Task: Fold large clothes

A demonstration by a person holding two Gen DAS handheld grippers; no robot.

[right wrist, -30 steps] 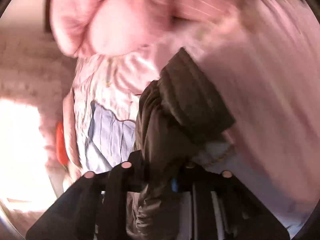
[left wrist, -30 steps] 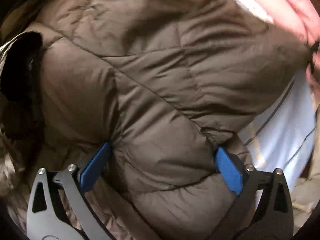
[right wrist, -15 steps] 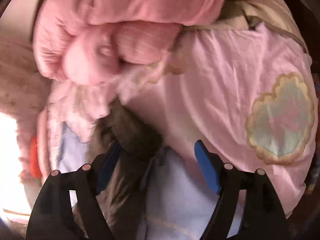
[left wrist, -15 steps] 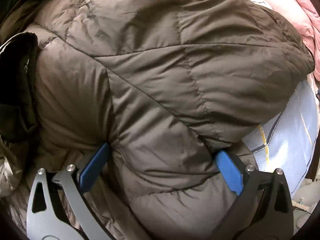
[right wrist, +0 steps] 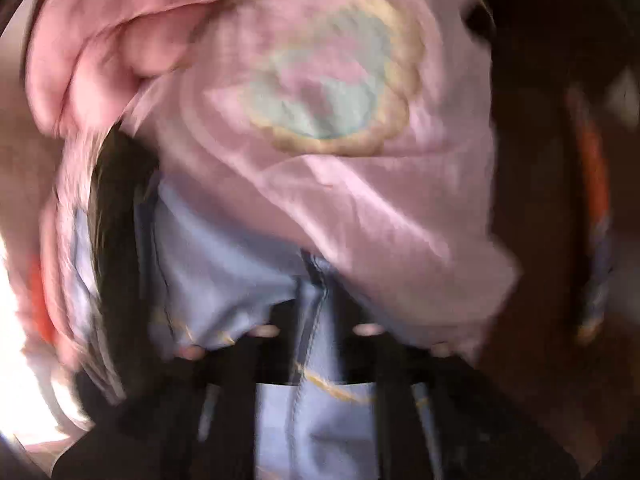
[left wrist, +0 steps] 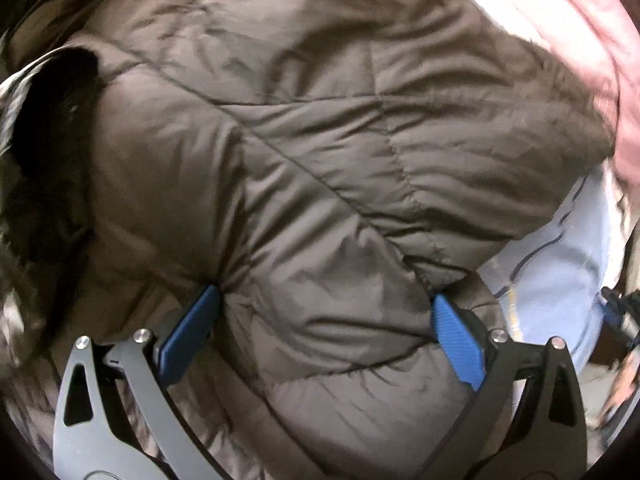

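A large brown quilted puffer jacket (left wrist: 320, 152) fills the left wrist view, lying on a pale blue sheet (left wrist: 560, 264). My left gripper (left wrist: 324, 316) is open, its blue pads (left wrist: 456, 340) spread wide with a padded fold of the jacket bulging between them. The right wrist view is blurred. There my right gripper (right wrist: 316, 328) looks shut, its dark fingers close together over the blue sheet (right wrist: 224, 264), with nothing clearly held. A dark edge of the jacket (right wrist: 116, 208) lies to its left.
A pink pillow with a pastel heart patch (right wrist: 332, 92) lies just beyond my right gripper. Pink bedding (right wrist: 104, 40) is bunched at the far left, and pink fabric (left wrist: 592, 56) borders the jacket's right side. A dark bed edge (right wrist: 552, 200) runs along the right.
My right gripper let go of the jacket sleeve, opened, then closed while moving right over the blue sheet toward the pillow. My left gripper stayed open on the jacket, shifting slightly.
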